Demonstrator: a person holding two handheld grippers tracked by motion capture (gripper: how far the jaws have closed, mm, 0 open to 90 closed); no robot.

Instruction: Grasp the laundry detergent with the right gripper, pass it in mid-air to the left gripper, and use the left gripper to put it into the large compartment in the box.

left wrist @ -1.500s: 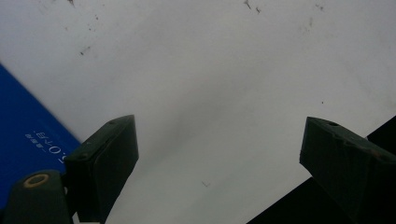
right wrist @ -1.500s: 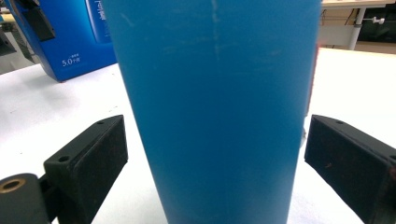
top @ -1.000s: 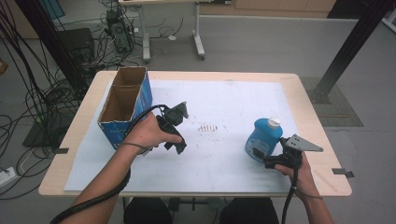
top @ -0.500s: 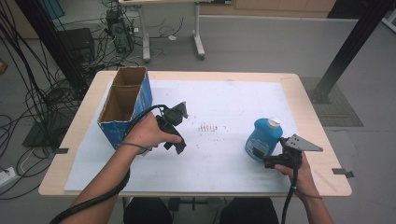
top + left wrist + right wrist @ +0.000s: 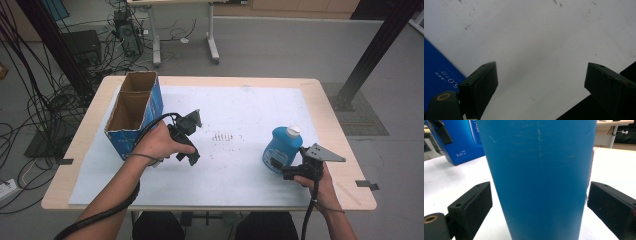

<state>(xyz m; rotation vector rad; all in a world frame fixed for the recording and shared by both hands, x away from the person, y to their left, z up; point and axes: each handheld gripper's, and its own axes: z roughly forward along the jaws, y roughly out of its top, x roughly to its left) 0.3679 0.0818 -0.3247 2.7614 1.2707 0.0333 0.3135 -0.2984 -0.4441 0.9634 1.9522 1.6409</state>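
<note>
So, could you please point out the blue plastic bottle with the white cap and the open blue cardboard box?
Blue plastic bottle with white cap (image 5: 280, 150): high view, on its blue body.
Open blue cardboard box (image 5: 141, 131): high view, on its blue side wall.

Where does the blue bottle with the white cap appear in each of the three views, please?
High view: the blue bottle stands right of centre on the white sheet, just ahead of the right gripper.
Left gripper view: no bottle here; open jaws over the sheet.
Right gripper view: its body rises between the two jaws, a gap at each side.
Shared landmark: the blue cardboard box.
</note>
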